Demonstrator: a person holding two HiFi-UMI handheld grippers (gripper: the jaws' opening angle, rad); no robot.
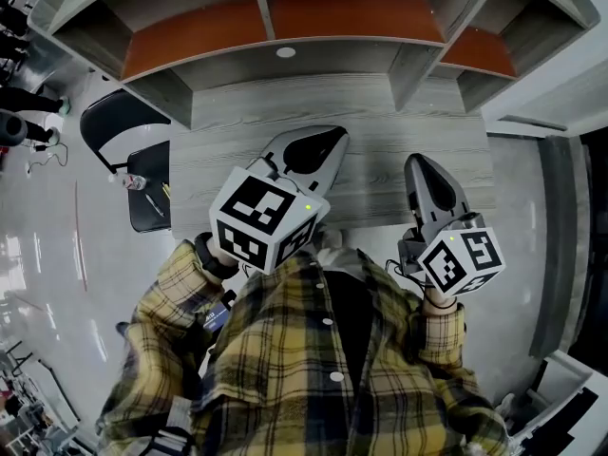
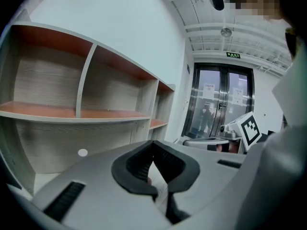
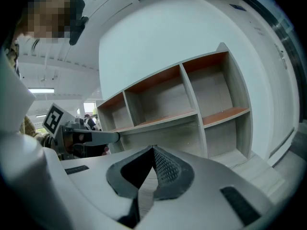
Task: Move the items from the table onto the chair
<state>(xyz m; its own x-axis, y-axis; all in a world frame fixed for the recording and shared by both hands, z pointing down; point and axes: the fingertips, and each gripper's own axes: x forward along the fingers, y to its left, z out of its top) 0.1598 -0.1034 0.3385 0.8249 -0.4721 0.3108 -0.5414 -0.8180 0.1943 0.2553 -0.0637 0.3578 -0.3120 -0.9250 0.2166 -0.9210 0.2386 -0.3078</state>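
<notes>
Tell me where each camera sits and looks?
Head view: on the person's head, looking down at the table, left gripper, right gripper and shirt.
Left gripper view: on the left gripper, looking along its shut jaws at the shelf.
Right gripper view: on the right gripper, looking along its shut jaws at the shelf.
Shared: both gripper views face the shelf and catch the other gripper.

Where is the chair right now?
In the head view, the chair stands at the left, beside the table's left edge, with small items on its seat.
</notes>
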